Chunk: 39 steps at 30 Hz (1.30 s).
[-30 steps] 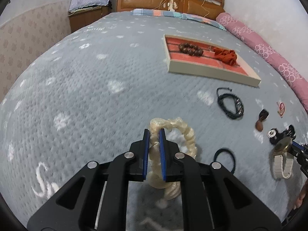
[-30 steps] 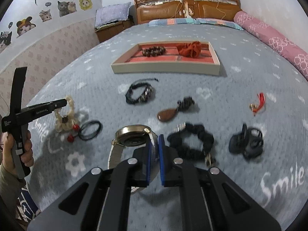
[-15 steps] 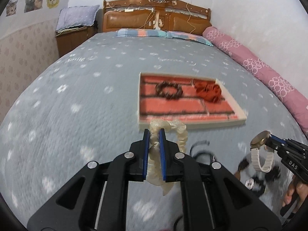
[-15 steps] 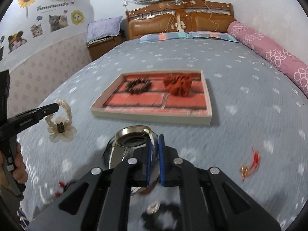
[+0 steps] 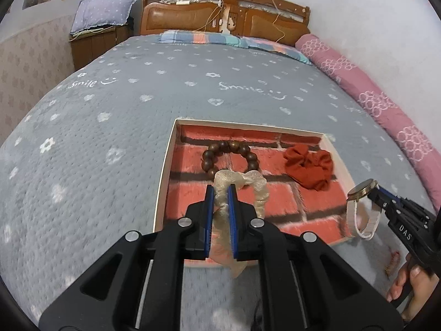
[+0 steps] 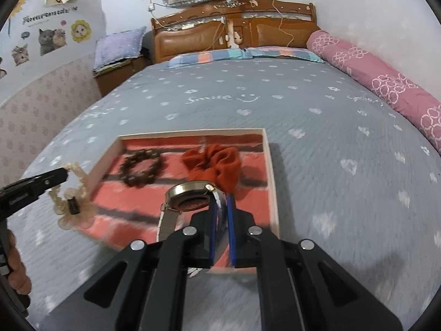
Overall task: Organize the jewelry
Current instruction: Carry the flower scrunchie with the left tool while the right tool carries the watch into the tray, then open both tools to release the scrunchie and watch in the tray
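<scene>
above the brick-patterned tray [image 5: 162,182] on the grey bed [image 5: 82,143], the left tool [image 5: 220,193] is clamped on a cream scrunchie [image 5: 256,184]; at 3 o'clock, the right tool [image 6: 222,201] is clamped on a gold wristwatch [image 6: 190,195].

Black tongs [image 5: 220,193], blue pads [image 5: 210,204], silver screws.

Both views sit on the handheld tools, angled down and forward along the fingers toward the headboard [image 5: 224,16], close above the near edge of the tray [image 5: 165,165] on the bed [image 5: 82,143]. The left wrist view looks from the tray's near-left, the right wrist view from its near-right. Each captures the tray, headboard and pink bolster [image 6: 380,74], and each shows the other gripper at its frame edge.
</scene>
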{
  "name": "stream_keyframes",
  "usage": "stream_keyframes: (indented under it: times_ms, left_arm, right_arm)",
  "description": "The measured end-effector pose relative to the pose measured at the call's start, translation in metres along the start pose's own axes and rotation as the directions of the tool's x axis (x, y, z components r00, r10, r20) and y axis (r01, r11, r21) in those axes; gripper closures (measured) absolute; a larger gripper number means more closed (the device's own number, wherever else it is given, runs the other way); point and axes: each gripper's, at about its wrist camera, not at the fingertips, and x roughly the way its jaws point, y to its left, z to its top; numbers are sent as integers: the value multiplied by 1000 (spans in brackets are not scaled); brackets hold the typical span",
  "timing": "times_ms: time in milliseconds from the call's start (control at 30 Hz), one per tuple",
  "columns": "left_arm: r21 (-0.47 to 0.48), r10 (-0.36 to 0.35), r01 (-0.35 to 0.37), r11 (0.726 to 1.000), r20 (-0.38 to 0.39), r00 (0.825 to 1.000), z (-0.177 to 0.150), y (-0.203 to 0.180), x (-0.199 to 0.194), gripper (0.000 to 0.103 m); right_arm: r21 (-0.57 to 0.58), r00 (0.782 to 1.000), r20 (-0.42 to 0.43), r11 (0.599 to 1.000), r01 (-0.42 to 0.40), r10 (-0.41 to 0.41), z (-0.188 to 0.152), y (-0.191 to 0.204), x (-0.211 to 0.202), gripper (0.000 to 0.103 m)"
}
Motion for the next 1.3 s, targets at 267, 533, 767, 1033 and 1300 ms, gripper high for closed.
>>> stream_keyframes:
  times_ms: [267, 533, 767, 1033, 1300]
  left_arm:
    - [46, 62, -60, 997, -41, 997, 4, -3, 48, 94]
    - [57, 115, -111, 992, -84, 990, 4, -2, 83, 94]
    - [75, 153, -146, 986, -104, 983, 10, 1, 103, 94]
    - [69, 145, -137, 988, -120, 982, 5, 7, 109, 90]
    - [40, 125, -121, 992, -130, 984, 0, 14, 101, 77]
  right_arm:
    - [-30, 998, -25, 998, 58, -59, 13, -4, 46, 95]
    - [-46, 995, -61, 996, 82, -84, 22, -2, 75, 96]
    - [-53, 988, -98, 992, 111, -116, 26, -4, 94, 96]
    - [-39, 989, -102, 994, 101, -105, 23, -7, 96, 95]
    - [-57, 991, -95, 995, 86, -91, 24, -6, 84, 89]
